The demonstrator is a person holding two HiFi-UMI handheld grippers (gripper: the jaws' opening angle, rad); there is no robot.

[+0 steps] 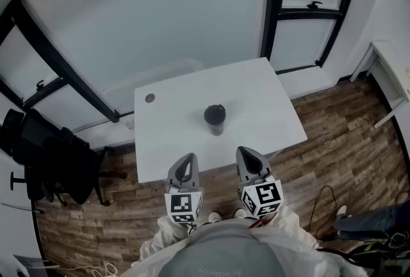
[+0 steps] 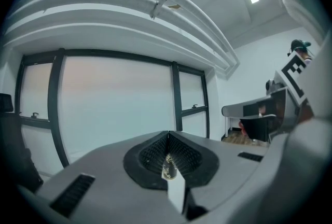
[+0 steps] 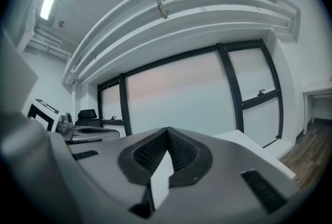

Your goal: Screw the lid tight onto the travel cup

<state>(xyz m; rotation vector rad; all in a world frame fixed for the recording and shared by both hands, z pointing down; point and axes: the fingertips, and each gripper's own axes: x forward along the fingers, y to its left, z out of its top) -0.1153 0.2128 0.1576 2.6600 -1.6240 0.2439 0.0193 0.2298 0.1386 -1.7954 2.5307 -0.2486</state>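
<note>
The travel cup (image 1: 215,120) stands upright near the middle of the white table (image 1: 269,99), with its dark lid (image 1: 214,113) on top. Both grippers hang close to my body, short of the table's front edge and apart from the cup. My left gripper (image 1: 188,159) is shut with nothing in it, and so is my right gripper (image 1: 244,152). In the left gripper view the jaws (image 2: 167,137) meet in a closed seam. The right gripper view shows its jaws (image 3: 167,132) closed the same way, with a table corner (image 3: 244,137) beyond them. The cup's body is hidden in both gripper views.
A black office chair (image 1: 45,147) stands at the left of the table. A small round grommet (image 1: 150,97) sits in the table's far left corner. Black-framed windows (image 1: 275,6) run behind it. Another white desk (image 1: 391,70) is at the right, and cables (image 1: 323,205) lie on the wood floor.
</note>
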